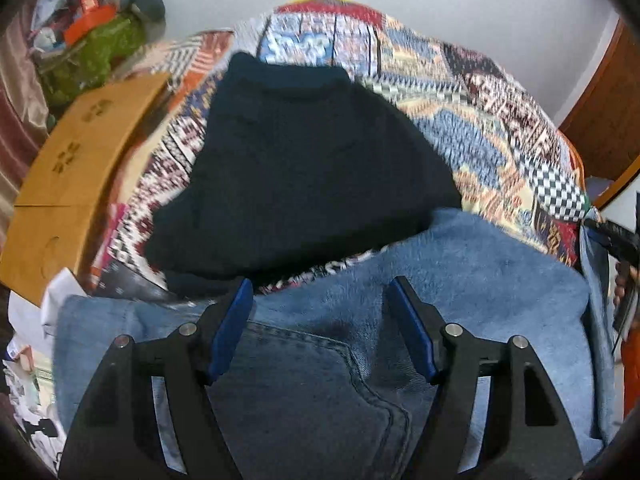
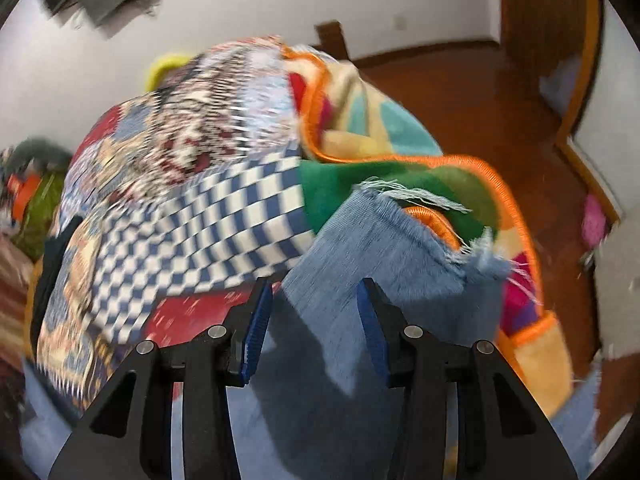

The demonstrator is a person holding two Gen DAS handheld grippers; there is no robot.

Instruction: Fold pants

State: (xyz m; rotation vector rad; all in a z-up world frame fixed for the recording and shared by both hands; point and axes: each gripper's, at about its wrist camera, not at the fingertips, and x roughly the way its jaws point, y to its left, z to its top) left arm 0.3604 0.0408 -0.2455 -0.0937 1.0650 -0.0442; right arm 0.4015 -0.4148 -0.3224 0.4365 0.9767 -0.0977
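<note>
1. Left gripper (image 1: 320, 300): blue-padded jaws spread wide, nothing between them, poised over the light blue denim pants (image 1: 480, 280).
2. Pants lie across the near edge of the multicoloured patchwork-print bedspread (image 1: 500, 120); a stitched pocket seam sits below the left jaws.
3. Folded dark navy garment (image 1: 304, 168) rests on the bedspread just beyond the pants.
4. Brown cardboard box (image 1: 76, 176) stands at the bed's left side.
5. Right gripper (image 2: 312, 304): jaws wide, empty, above the frayed pant-leg hem (image 2: 400, 196).
6. Hem overlaps an orange-trimmed colour-block fleece blanket (image 2: 400, 168). View blurred.
</note>
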